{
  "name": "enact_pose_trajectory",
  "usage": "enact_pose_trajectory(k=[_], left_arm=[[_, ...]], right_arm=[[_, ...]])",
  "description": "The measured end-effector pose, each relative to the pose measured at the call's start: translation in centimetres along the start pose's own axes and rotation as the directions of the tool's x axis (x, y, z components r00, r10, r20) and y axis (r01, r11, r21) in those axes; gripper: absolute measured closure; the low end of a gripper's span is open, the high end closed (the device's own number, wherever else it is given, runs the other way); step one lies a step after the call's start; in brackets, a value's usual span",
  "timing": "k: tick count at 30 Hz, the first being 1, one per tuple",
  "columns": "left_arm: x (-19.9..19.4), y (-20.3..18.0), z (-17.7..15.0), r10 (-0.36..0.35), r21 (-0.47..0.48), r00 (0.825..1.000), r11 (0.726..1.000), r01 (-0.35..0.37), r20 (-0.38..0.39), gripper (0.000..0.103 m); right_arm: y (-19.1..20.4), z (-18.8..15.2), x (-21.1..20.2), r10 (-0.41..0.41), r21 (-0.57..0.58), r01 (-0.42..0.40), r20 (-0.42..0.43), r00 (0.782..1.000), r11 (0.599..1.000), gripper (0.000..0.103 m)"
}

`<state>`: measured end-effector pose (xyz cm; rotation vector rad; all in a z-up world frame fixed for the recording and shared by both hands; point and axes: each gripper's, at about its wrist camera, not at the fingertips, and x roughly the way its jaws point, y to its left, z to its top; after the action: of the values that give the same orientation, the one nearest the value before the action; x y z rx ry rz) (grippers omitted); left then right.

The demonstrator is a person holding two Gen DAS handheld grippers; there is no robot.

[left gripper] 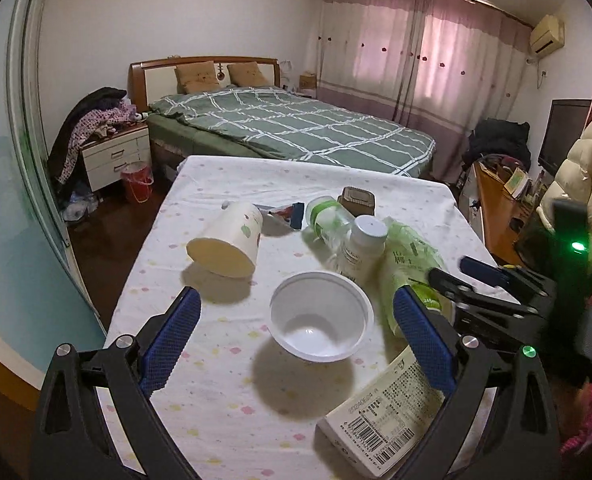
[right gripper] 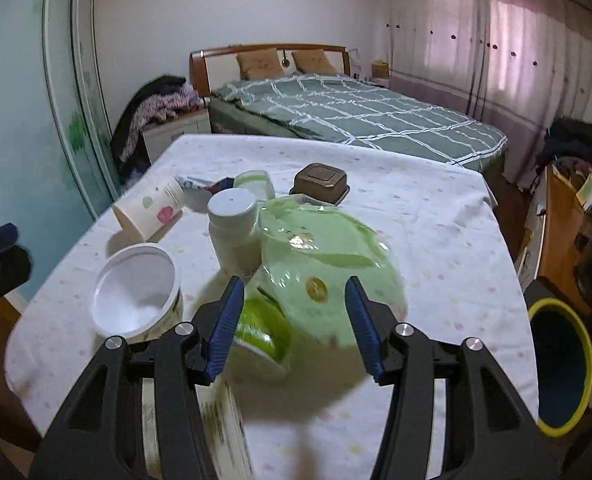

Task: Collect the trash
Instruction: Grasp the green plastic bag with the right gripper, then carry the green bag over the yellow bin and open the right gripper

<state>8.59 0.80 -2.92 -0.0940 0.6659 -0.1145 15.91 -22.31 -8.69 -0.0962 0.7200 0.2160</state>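
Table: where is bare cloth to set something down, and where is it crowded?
Bare: the far strip of the table toward the bed, and its right side beyond the green bag. Crowded: the middle, around cup, bowl and bottle.

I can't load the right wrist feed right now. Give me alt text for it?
The open right gripper hovers just above a crumpled green plastic bag on the cloth-covered table, fingers on either side of it. Left of the bag stand a white bottle and an empty white cup; a yellow-rimmed bin sits at the right table edge.
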Motion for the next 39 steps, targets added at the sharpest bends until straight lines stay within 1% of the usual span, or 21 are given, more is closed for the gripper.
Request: enact_pose_trajectory(k=[2, 5, 7, 12, 16, 19, 24, 28, 33, 36, 39], left_arm=[[0.1, -0.1, -0.1, -0.003, -0.002, 1.000, 1.000, 0.003, -0.001, 0.008], [0.4, -0.1, -0.2, -0.009, -0.004, 1.000, 1.000, 0.009, -0.002, 0.008], [0.5, -0.2, -0.2, -0.013, -0.002, 1.000, 1.000, 0.013, -0.004, 0.008], [1.0, -0.4, -0.4, -0.022, -0.002, 1.000, 1.000, 0.022, -0.012, 0.008], [1.3, -0.7, -0.6, -0.029, -0.002, 0.999, 1.000, 0.029, -0.017, 0.008], [1.3, -0.9, -0.6, -0.031, 0.003, 0.999, 1.000, 0.031, -0.016, 0.008], [1.3, -1.4, -0.7, -0.034, 0.010, 0.999, 0.999, 0.035, -0.015, 0.008], [1.3, -1.8, -0.9, -0.042, 0.020, 0.999, 0.999, 0.042, -0.018, 0.008], [1.6, -2.6, -1.7, -0.054, 0.046, 0.998, 0.997, 0.055, -0.035, 0.008], [1.7, -3.2, -2.3, -0.063, 0.066, 0.997, 0.996, 0.066, -0.050, 0.008], [1.8, -3.7, -3.3, -0.072, 0.088, 0.995, 0.993, 0.078, -0.071, 0.008]], right_arm=[[0.1, 0.3, 1.1, -0.040, -0.014, 0.039, -0.008, 0.999, 0.999, 0.053], [0.0, 0.3, 1.5, -0.071, -0.017, 0.071, -0.012, 0.997, 0.997, 0.054], [-0.3, 0.3, 1.9, -0.072, -0.012, 0.072, -0.023, 0.997, 0.997, 0.063], [-0.7, 0.2, 2.0, -0.070, -0.003, 0.070, -0.028, 0.997, 0.998, 0.076], [-1.1, 0.0, 1.8, -0.083, -0.003, 0.083, -0.022, 0.996, 0.997, 0.093], [-1.8, -0.2, 1.2, -0.088, 0.014, 0.088, -0.003, 0.996, 0.996, 0.098], [-3.1, -0.4, 0.0, -0.099, 0.047, 0.098, 0.029, 0.995, 0.994, 0.100], [-4.6, -0.5, -1.9, -0.110, 0.085, 0.104, 0.071, 0.991, 0.991, 0.101], [-6.5, -0.5, -3.6, -0.128, 0.128, 0.115, 0.101, 0.987, 0.985, 0.101], [-8.2, -0.6, -4.5, -0.156, 0.169, 0.135, 0.117, 0.981, 0.976, 0.101], [-10.7, -1.0, -5.1, -0.198, 0.228, 0.168, 0.119, 0.973, 0.959, 0.101]])
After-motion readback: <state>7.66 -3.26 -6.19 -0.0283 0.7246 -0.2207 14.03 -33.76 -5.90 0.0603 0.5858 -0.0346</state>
